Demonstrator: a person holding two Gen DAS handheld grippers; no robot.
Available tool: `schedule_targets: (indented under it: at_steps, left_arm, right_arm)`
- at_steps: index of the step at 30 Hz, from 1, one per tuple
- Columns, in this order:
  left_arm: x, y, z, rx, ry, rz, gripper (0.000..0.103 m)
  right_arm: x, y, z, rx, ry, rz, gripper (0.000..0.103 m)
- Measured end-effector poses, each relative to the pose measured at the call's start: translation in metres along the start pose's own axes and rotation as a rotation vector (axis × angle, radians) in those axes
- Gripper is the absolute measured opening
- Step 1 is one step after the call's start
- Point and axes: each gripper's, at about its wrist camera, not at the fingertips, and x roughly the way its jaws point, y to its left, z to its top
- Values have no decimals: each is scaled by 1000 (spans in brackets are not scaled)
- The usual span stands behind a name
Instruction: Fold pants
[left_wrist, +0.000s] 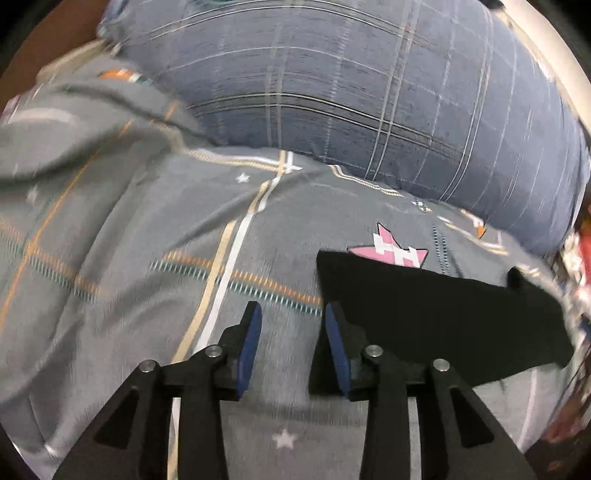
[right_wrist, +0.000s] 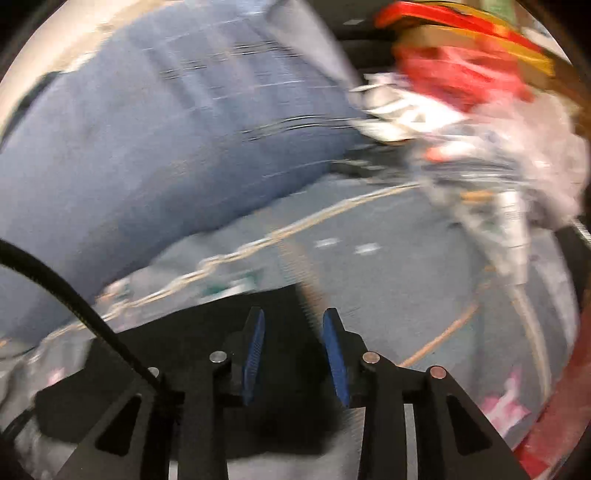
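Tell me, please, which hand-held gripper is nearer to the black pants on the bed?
Right. The right hand-held gripper hangs directly over the black pants, open with nothing between its pads. The left hand-held gripper is open beside the pants' edge, over the grey bedsheet.

Pants (left_wrist: 424, 314): plain black. Bed sheet (left_wrist: 129, 240): grey, crossed by orange, cream and white stripes, scattered white stars, one pink star (left_wrist: 393, 251). Pillow (left_wrist: 351, 92): blue-grey plaid with pale and dark lines. Both tongs (left_wrist: 291, 314) (right_wrist: 293, 325): black with blue pads.
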Motion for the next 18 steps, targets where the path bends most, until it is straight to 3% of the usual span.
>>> schedule_targets:
  at_steps: [4, 7, 10, 12, 15, 18]
  left_arm:
    - [-10, -6, -28, -22, 13, -44, 38]
    - [-12, -11, -42, -22, 20, -60, 39]
    - [-18, -7, -54, -51, 25, -80, 39]
    - [-24, 2, -56, -82, 17, -102, 39]
    - [-31, 17, -58, -118, -8, -119, 42]
    - [-35, 26, -58, -139, -33, -147, 45]
  right_arm:
    - [-3, 59, -35, -105, 84, 228, 36]
    - [12, 97, -64, -164, 157, 340, 36]
    - [39, 111, -86, -125, 214, 368, 36]
    - [55, 100, -98, -61, 267, 366, 35]
    - [49, 78, -106, 23, 265, 424, 34]
    - [32, 75, -107, -8, 261, 360, 35]
